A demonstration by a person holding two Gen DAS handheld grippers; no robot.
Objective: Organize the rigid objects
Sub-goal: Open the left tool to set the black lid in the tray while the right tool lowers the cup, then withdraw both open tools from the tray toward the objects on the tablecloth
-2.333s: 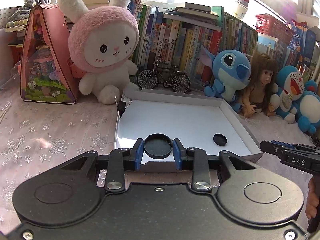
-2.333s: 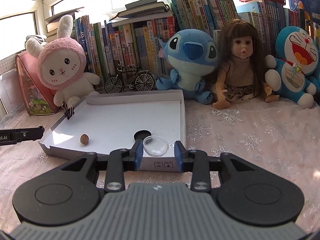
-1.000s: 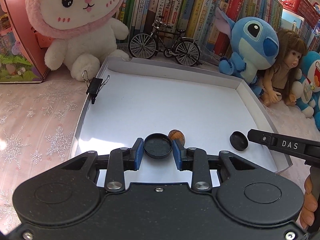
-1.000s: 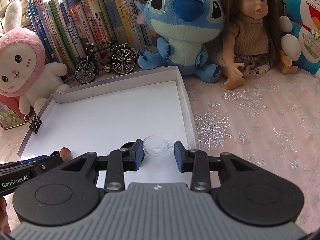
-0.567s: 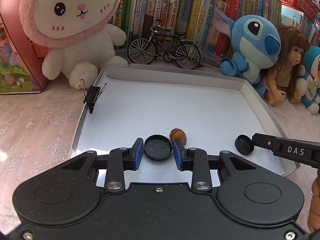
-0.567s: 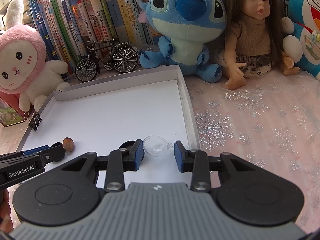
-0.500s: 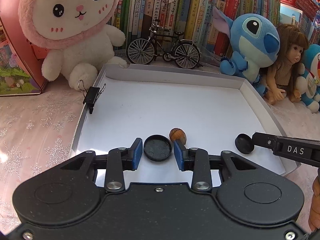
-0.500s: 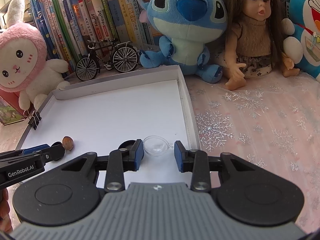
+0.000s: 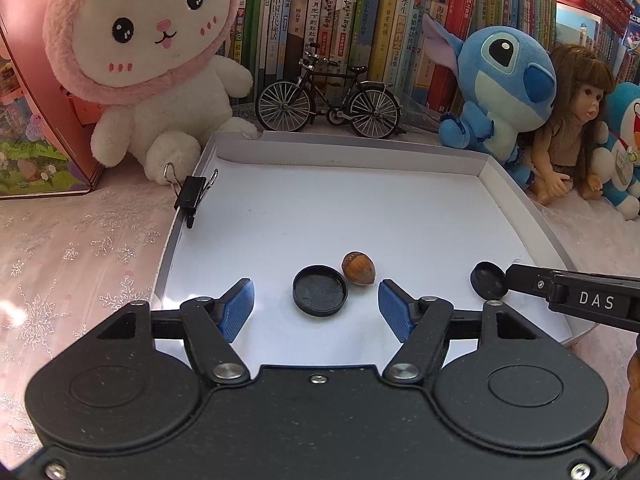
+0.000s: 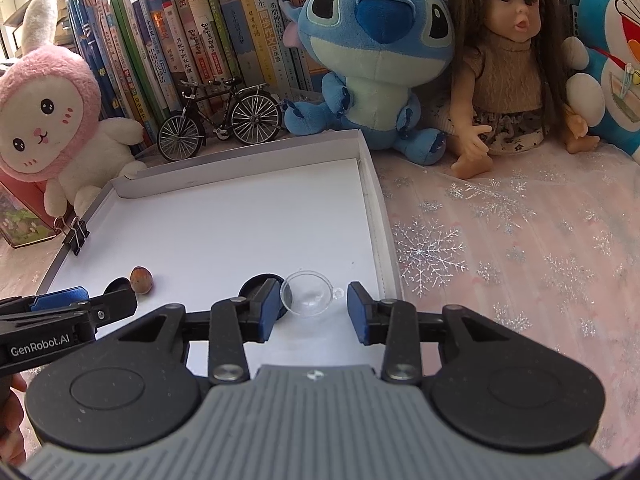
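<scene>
Right now both grippers are letting go inside the white tray (image 9: 352, 152). Left gripper (image 9: 316, 304): fingers opening, well apart, black cap (image 9: 319, 290) lying flat on the tray floor between them, neither pad touching it. A hazelnut (image 9: 359, 267) sits just beside the cap, on its far right edge. Right gripper (image 10: 312, 308): fingers opening too, clear dome lid (image 10: 307, 293) resting on the tray between them; the left pad looks very close to it, the right pad is clear. A second black cap (image 10: 256, 286) lies half hidden behind that left finger.

Doing it well, my read: finish spreading before pulling away, then back out straight along the fingers so no pad drags a piece. The dome is light and near the tray's right wall, so a nudge could flip it or push it against the rim.

Around: binder clip (image 9: 193, 195) on the tray's left wall, model bicycle (image 9: 328, 100), rabbit plush (image 9: 152, 52), blue plush (image 9: 496, 80), doll (image 10: 516, 68) and books (image 9: 360, 20) behind. The two grippers work close together at the tray's near edge; the right one's tip sits just beside the small cap in the left wrist view. Crossing paths is the main risk.
</scene>
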